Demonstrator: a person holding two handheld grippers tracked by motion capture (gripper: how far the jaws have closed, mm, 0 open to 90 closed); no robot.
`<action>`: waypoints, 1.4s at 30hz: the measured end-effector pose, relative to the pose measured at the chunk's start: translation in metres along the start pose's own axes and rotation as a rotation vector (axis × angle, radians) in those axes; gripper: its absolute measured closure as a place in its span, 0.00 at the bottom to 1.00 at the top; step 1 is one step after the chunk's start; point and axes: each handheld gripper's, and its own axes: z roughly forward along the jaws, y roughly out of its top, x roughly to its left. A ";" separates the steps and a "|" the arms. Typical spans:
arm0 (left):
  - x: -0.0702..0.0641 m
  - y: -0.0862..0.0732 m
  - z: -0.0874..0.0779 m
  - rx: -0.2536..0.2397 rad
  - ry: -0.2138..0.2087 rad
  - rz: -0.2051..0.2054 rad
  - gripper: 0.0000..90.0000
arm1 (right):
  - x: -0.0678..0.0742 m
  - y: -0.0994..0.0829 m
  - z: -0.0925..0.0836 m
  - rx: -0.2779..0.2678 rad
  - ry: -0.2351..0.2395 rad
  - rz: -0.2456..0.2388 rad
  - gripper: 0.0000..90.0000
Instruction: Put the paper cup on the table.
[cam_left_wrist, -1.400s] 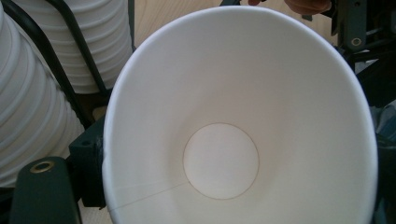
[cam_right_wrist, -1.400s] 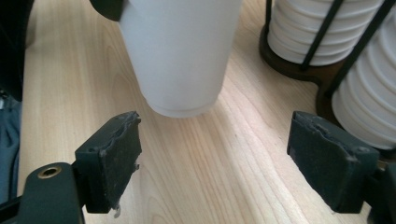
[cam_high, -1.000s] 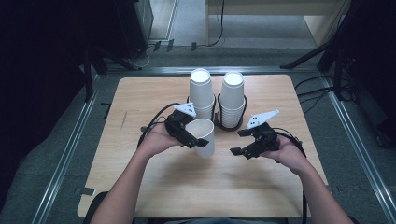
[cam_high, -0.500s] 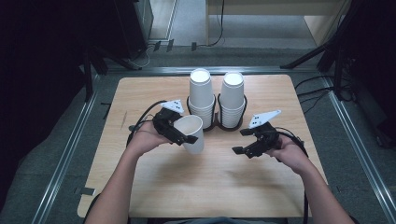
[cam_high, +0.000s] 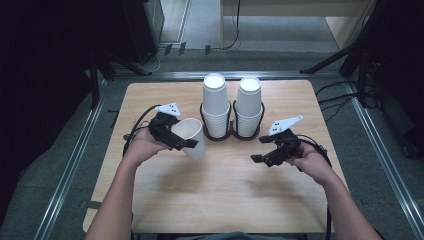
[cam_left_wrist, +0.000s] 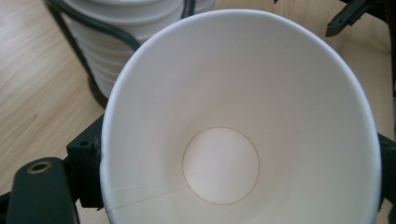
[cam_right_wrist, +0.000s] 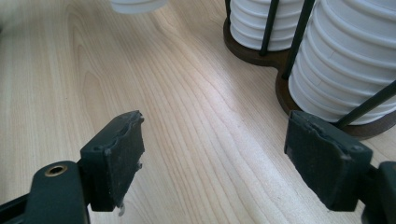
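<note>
At the left of the table (cam_high: 150, 210) the left gripper (cam_high: 181, 141) carries a single white paper cup (cam_high: 191, 137), its fingers clamped on the cup's wall just under the rim, so the cup hangs tilted above the wood with its mouth turned back toward the person, probably to keep it clear of the stacks it sits just left of. The left gripper view looks straight into the cup (cam_left_wrist: 243, 126), down to its round base and side seam, which the high view cannot give. Further right, at the far middle, two stacks of cups (cam_high: 233, 107) stand upside down in a dark wire holder (cam_high: 231, 134); the right gripper view shows the holder's wooden base (cam_right_wrist: 280, 60) and thin uprights closely. At the right, the right gripper (cam_high: 263, 156) hovers low with its fingers (cam_right_wrist: 116, 158) standing wide and nothing between them, though they have just been closing a little, seemingly waiting its turn.
</note>
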 end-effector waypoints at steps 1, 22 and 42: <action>0.002 -0.002 -0.001 0.000 0.003 -0.005 0.13 | -0.001 0.000 0.001 -0.001 0.000 -0.004 0.22; 0.056 -0.030 -0.015 -0.020 0.165 -0.136 0.13 | -0.001 -0.001 0.009 0.049 -0.008 -0.019 0.22; 0.088 -0.051 -0.020 -0.013 0.363 -0.229 0.11 | 0.001 -0.004 0.012 0.067 -0.009 -0.024 0.22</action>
